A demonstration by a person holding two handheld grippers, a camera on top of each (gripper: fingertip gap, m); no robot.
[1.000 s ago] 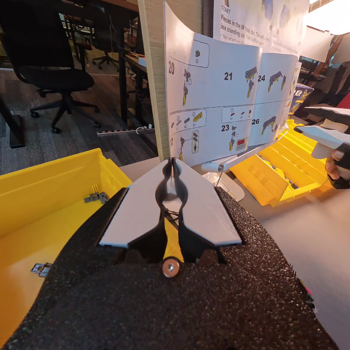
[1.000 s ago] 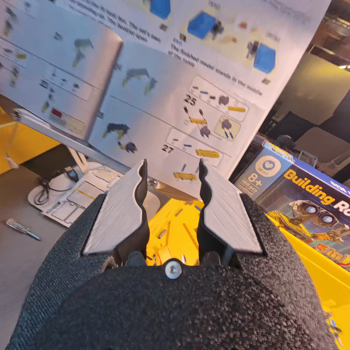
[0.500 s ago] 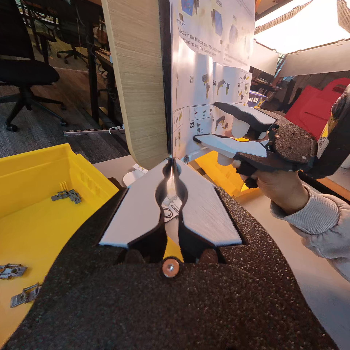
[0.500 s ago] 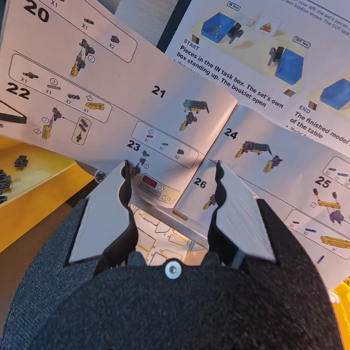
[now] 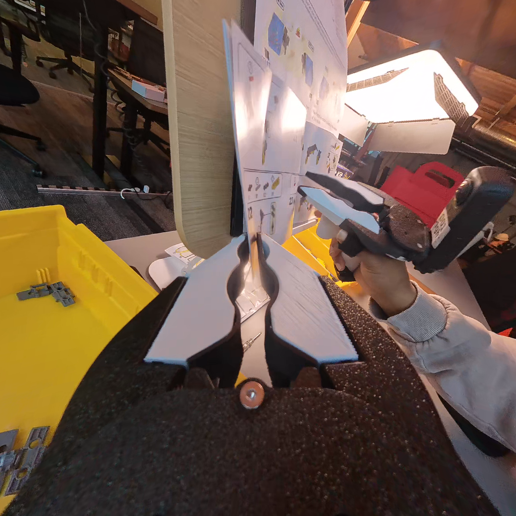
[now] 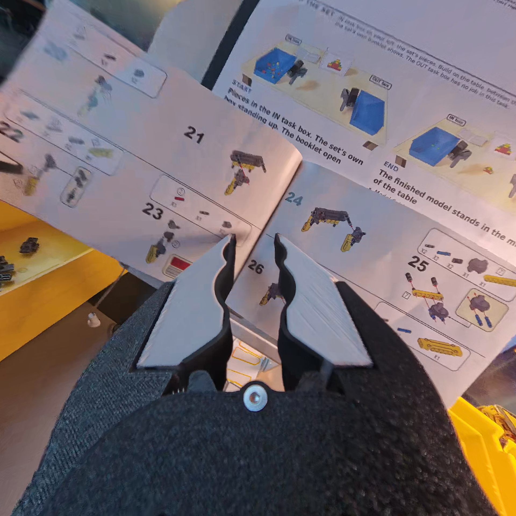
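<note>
An open instruction booklet (image 5: 259, 145) stands on a metal stand in front of a wooden panel (image 5: 195, 139). My left gripper (image 5: 252, 237) is shut on the lower edge of the booklet's left page, which I see almost edge-on. My right gripper (image 6: 254, 237) is open with a narrow gap between its jaws. Its tips sit right at the booklet (image 6: 195, 167), over the centre fold near the bottom. In the left wrist view the right gripper (image 5: 303, 183) shows held by a hand (image 5: 374, 276), with its tips against the page.
A yellow bin (image 5: 83, 251) on the left holds grey pieces (image 5: 47, 291). Another yellow bin (image 6: 480, 435) sits at the right. A printed sheet (image 6: 391, 83) hangs behind the booklet. A small screwdriver (image 5: 251, 342) lies on the table. A red bag (image 5: 424, 190) stands behind. Across from one pair of fingers to the other is roughly 15 cm.
My right gripper has moved in to the booklet's centre fold and its jaws have narrowed. My left gripper, still shut on the page edge, now sees the page more edge-on.
</note>
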